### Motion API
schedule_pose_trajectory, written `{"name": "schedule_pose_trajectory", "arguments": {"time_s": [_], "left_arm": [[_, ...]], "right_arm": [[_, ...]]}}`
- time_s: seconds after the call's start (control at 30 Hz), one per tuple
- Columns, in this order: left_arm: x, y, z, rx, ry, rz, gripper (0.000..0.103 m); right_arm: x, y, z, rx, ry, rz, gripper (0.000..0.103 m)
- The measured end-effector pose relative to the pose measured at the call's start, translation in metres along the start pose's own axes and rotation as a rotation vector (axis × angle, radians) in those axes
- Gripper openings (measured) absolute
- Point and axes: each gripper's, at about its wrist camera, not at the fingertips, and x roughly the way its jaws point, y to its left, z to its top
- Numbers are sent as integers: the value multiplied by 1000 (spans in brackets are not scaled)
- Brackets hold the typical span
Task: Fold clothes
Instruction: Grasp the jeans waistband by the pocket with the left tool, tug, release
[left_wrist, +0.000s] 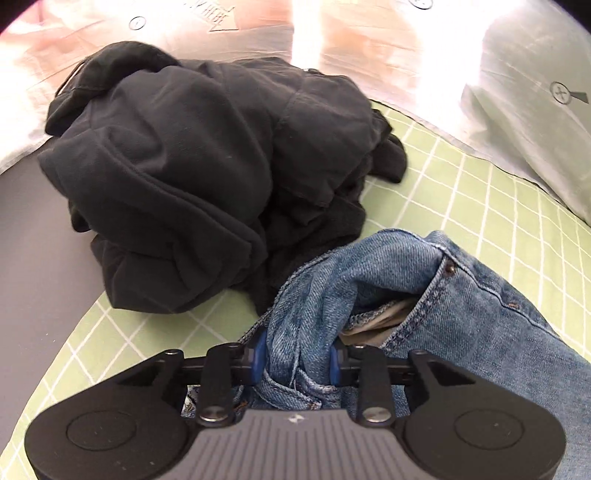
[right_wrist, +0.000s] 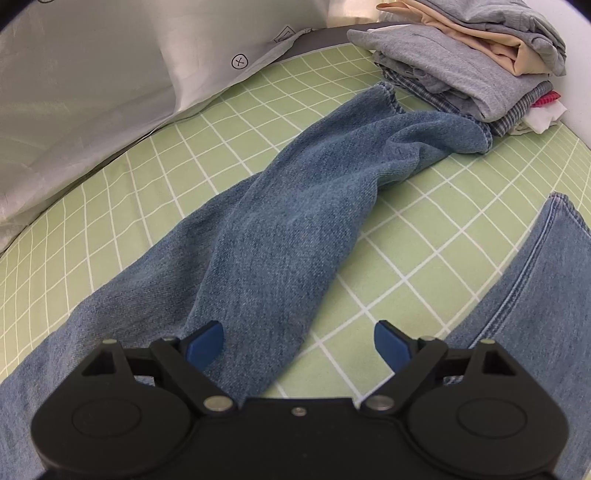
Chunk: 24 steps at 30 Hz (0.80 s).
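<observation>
Your left tool is clamped on a bunched fold at the waist of the one pair of blue jeans, beside its front pocket, on the green checked mat covering the table. Your right tool stands with its two blue pads apart, hovering over one of the two legs; nothing is gripped. One black heap of clothes lies near the waist, and one folded stack touches the far leg's hem.

Green checked cloth and silver sheeting

We see a green cloth with a white grid covering the surface, a grey edge bare beside it. Crinkled silver sheeting with printed marks lies along its far side in both views.
</observation>
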Motion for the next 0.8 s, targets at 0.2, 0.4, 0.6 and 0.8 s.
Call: {"name": "schedule_pose_trajectory", "arguments": {"time_s": [0.2,0.4,0.6,0.8], "left_arm": [[4,33,8,-63,31,-2,34],[8,66,14,-118,47,20,34],[4,52,15,-58,85,75,37],[-13,35,13,-7,113,112,50]], "right_arm": [[-13,-13,1,-6,-26,-8,89],[-14,-27,-2,51,-12,-8,89],[-9,-22,-3,52,0,9,89],[-2,0,2,26,2,42,89]]}}
